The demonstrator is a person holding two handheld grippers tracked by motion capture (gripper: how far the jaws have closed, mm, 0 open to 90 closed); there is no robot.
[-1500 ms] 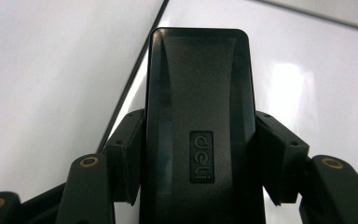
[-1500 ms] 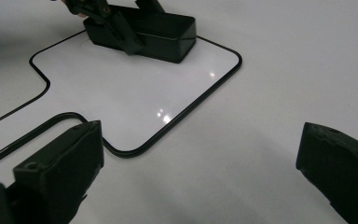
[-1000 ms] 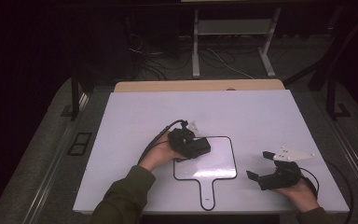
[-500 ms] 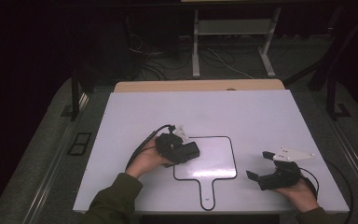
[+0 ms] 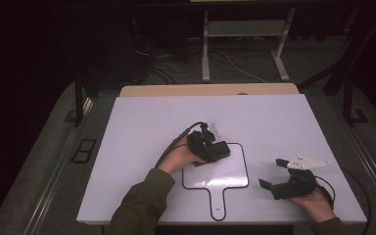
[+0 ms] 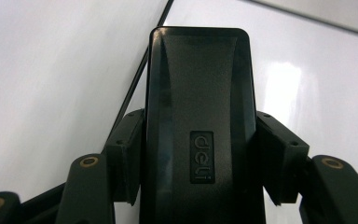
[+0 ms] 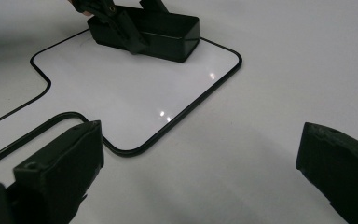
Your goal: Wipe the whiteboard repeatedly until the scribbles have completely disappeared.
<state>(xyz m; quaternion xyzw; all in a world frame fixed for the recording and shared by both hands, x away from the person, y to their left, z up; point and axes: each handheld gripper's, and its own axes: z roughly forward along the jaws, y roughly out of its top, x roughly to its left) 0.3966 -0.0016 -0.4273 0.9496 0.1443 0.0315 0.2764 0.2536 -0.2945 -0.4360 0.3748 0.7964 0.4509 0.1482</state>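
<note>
Since a second ago, the left gripper (image 5: pixel 214 151) moved left, then back right, jaws tight on the black box (image 6: pixel 198 126). It sits at the paddle outline's (image 5: pixel 247 166) top-left corner, not let go. Right gripper (image 5: pixel 280 176) waits, jaws wide, holding nothing.

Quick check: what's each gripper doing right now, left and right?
Left gripper: closed on the black box, pads pressing both its sides.
Right gripper: open, nothing between its jaws, near the white table's front edge.

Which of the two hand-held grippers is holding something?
The left hand-held gripper, clamped on a black box; the right hand-held gripper gapes empty.
</note>
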